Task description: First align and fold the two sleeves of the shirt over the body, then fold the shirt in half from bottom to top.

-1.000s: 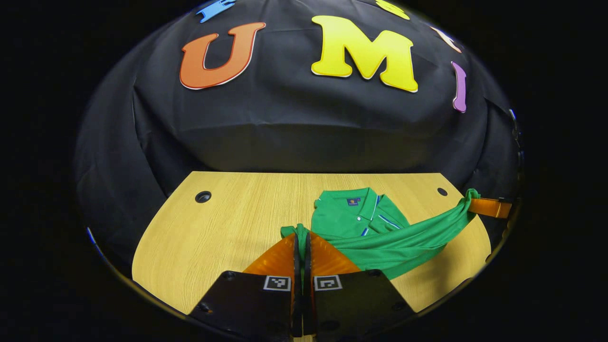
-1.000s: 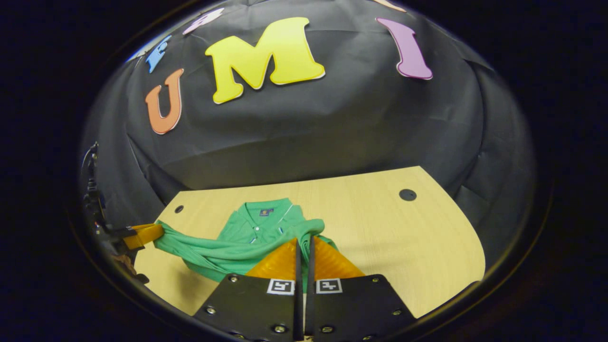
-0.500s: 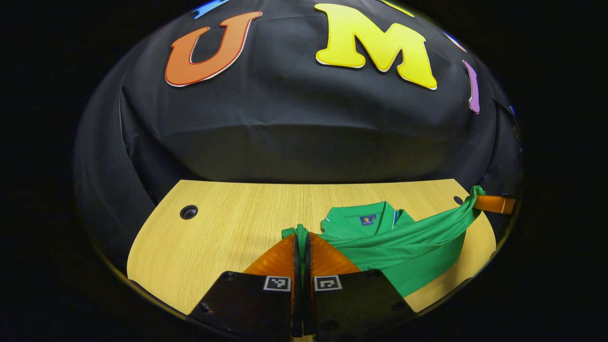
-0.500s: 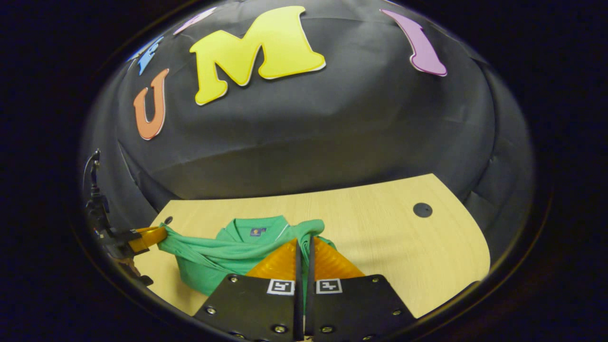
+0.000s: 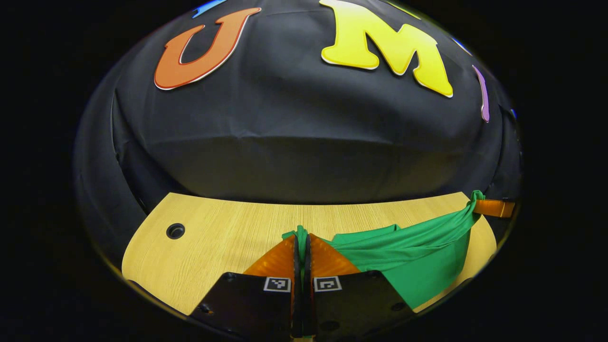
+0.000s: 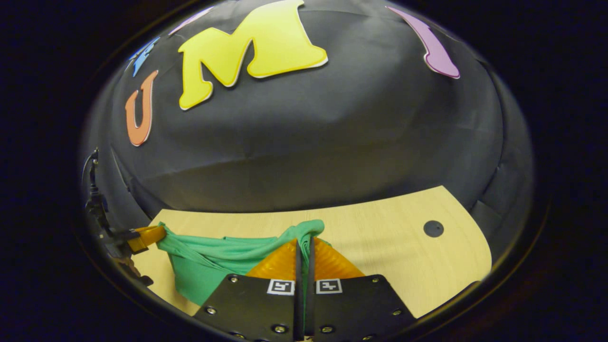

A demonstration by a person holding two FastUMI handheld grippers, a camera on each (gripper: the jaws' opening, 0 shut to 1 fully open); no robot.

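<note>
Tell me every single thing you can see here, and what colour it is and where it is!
shirt: one, green, stretched between both grippers above the table.
table: one, light wood, under the shirt.
holes in the table: two, dark, one near each far corner.
booth wall: one, black cloth, behind the table.
left gripper: one, shut on a shirt corner.
right gripper: one, shut on the other corner.
</note>
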